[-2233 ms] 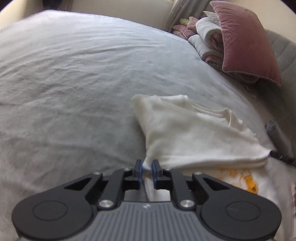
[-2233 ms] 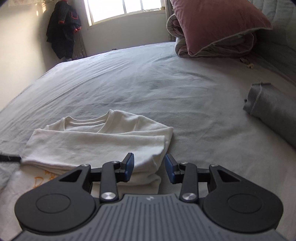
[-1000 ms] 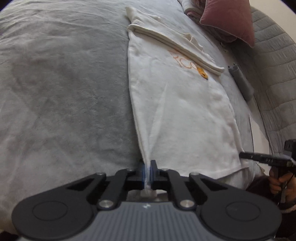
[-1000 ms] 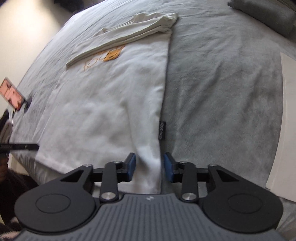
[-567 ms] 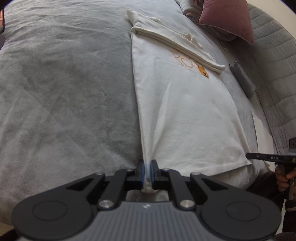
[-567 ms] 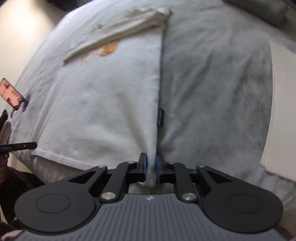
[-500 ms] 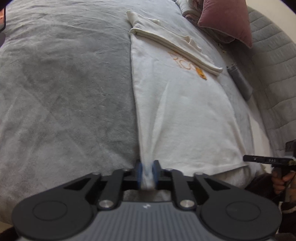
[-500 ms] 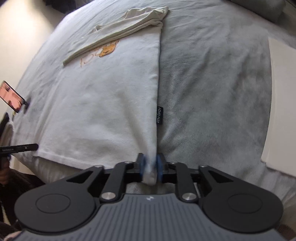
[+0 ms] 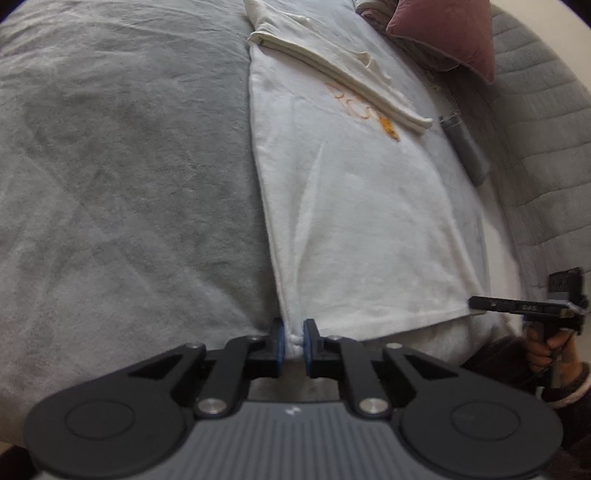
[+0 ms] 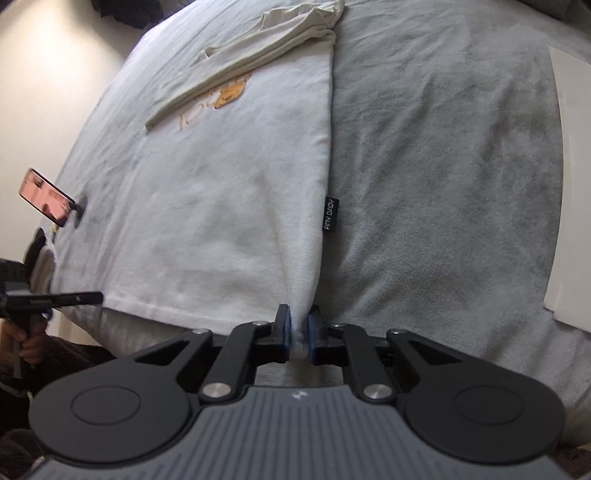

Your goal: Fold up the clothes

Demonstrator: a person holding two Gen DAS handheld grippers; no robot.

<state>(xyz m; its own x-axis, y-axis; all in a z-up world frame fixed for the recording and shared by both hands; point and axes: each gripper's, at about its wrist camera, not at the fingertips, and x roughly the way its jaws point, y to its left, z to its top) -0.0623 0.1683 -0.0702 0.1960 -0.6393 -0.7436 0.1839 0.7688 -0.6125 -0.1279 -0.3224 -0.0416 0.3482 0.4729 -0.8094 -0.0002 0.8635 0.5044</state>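
A white T-shirt (image 9: pixel 354 206) lies flat on the grey bed, its top folded over an orange print (image 9: pixel 388 127). My left gripper (image 9: pixel 294 338) is shut on the shirt's near left hem corner. My right gripper (image 10: pixel 299 330) is shut on the near right hem corner of the shirt (image 10: pixel 229 206), beside a black side label (image 10: pixel 330 214). Each gripper shows in the other's view, the right gripper (image 9: pixel 524 306) at the right edge and the left gripper (image 10: pixel 44 299) at the left edge. The hem hangs over the bed's near edge.
A pink pillow (image 9: pixel 450 33) and folded bedding lie at the head of the bed. A rolled grey cloth (image 9: pixel 465 147) lies right of the shirt. A quilted grey headboard (image 9: pixel 539 122) stands on the right. A phone (image 10: pixel 46 197) stands at the bed's left edge. A white sheet (image 10: pixel 572 184) lies right.
Both grippers moved from the folded top down to the hem corners and shut on them. In the last half second the cameras tilted a little; the shirt stays stretched flat.
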